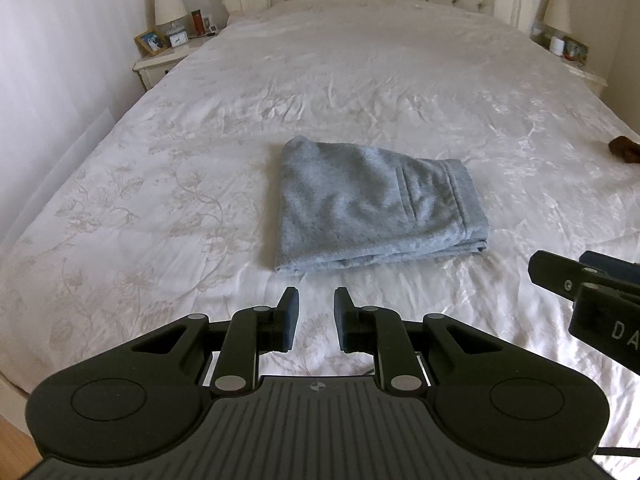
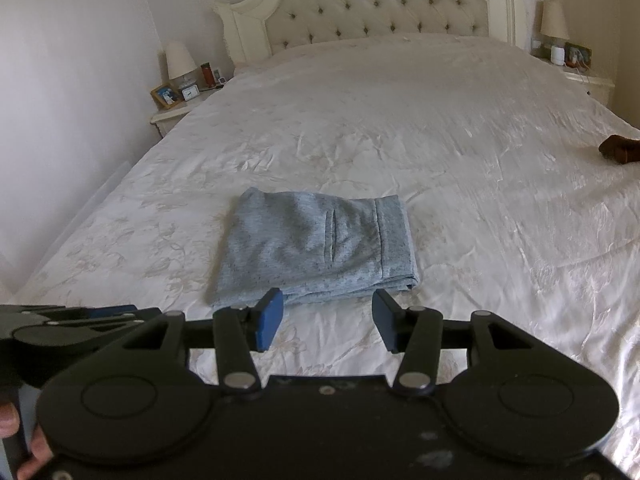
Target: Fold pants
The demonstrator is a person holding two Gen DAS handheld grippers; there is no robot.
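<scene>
Soft daylight fills both views, brightest on the satin bedspread to the right of the folded grey pants, where sheen and glare wash out the floral weave. The pants cast only a faint shadow along their near edge. Fisheye bending curves the tufted headboard and darkens the corners. The right wrist view is softer, its gripper body close to the lens blurred

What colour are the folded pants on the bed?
Light heathered grey-blue pants with darker flecks, clearest in the right wrist view.
</scene>
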